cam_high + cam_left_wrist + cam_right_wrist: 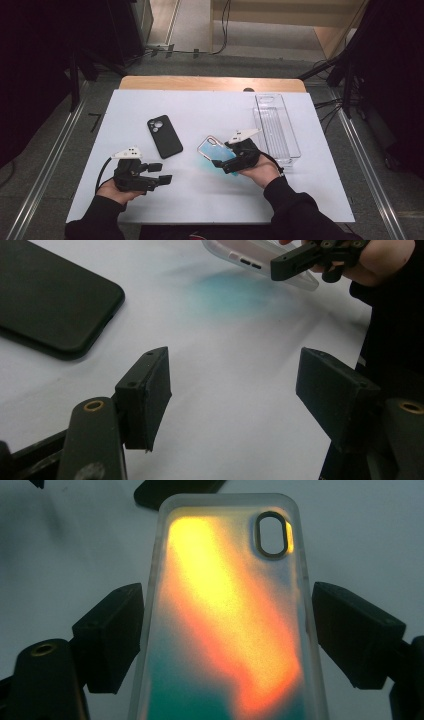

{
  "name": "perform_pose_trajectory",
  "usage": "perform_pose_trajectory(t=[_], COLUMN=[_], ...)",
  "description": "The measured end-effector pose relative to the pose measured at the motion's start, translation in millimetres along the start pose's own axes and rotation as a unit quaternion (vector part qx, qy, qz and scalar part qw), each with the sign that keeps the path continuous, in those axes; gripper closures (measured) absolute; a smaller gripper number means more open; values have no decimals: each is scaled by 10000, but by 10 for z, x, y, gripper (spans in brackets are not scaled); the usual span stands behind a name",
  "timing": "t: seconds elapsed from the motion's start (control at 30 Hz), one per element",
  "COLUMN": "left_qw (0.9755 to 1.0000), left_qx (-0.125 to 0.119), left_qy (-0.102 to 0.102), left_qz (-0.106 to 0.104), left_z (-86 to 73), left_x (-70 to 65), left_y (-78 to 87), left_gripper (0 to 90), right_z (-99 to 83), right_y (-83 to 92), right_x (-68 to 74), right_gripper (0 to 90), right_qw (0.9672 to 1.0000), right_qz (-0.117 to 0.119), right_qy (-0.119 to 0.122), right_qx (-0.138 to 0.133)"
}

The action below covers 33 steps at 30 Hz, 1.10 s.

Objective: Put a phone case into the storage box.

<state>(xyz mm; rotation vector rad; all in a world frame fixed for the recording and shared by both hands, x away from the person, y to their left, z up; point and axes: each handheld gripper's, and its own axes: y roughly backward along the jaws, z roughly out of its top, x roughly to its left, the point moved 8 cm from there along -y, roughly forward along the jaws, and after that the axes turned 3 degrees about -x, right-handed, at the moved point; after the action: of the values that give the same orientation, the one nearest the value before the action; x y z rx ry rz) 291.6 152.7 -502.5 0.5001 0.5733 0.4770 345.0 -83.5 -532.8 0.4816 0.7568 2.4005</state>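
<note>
Iridescent phone case [216, 151] tilts in the right claw [226, 161] (palm upward).

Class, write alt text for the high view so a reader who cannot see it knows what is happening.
The right gripper holds a translucent iridescent phone case by its sides, lifted above a white table. The left gripper rests open and empty near a black phone case lying flat, and a clear plastic tray sits at the right.

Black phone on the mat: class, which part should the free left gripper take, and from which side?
Take the black phone across its two long edges near the middle, coming from above. It lies flat, camera up, and its width should fit the open left gripper; its length would not.
</note>
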Motion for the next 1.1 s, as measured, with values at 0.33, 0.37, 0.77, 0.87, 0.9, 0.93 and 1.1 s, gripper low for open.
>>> perform_pose_trajectory(t=[0.33, 0.37, 0.77, 0.87, 0.9, 0.93, 1.1], left_qw=[9991, 9991, 9989, 9987, 9988, 9988, 9980], left_qx=[87, 80, 125, 96, 42, 15, -40], left_qy=[404, 409, 424, 458, 436, 423, 577], left_qz=[-27, -17, 148, 202, 225, 246, 274], left_z=[131, 150, 383, 442, 465, 487, 582], left_x=[-97, -105, -142, -116, -108, -97, -71], left_y=[-52, -58, -128, -153, -165, -173, -220], left_gripper=[303, 303, 302, 301, 300, 294, 268], right_z=[74, 76, 114, 104, 105, 105, 129], right_y=[157, 168, 221, 188, 173, 161, 110], right_x=[48, 52, 92, 97, 102, 110, 150], right_gripper=[151, 151, 151, 151, 151, 151, 151], right_qw=[9985, 9985, 9928, 9911, 9904, 9906, 9885], right_qz=[-26, -34, -359, -379, -394, -398, -493], right_qy=[-516, -512, -1081, -1211, -1261, -1252, -1356], right_qx=[-156, -167, -379, -391, -401, -384, -451])
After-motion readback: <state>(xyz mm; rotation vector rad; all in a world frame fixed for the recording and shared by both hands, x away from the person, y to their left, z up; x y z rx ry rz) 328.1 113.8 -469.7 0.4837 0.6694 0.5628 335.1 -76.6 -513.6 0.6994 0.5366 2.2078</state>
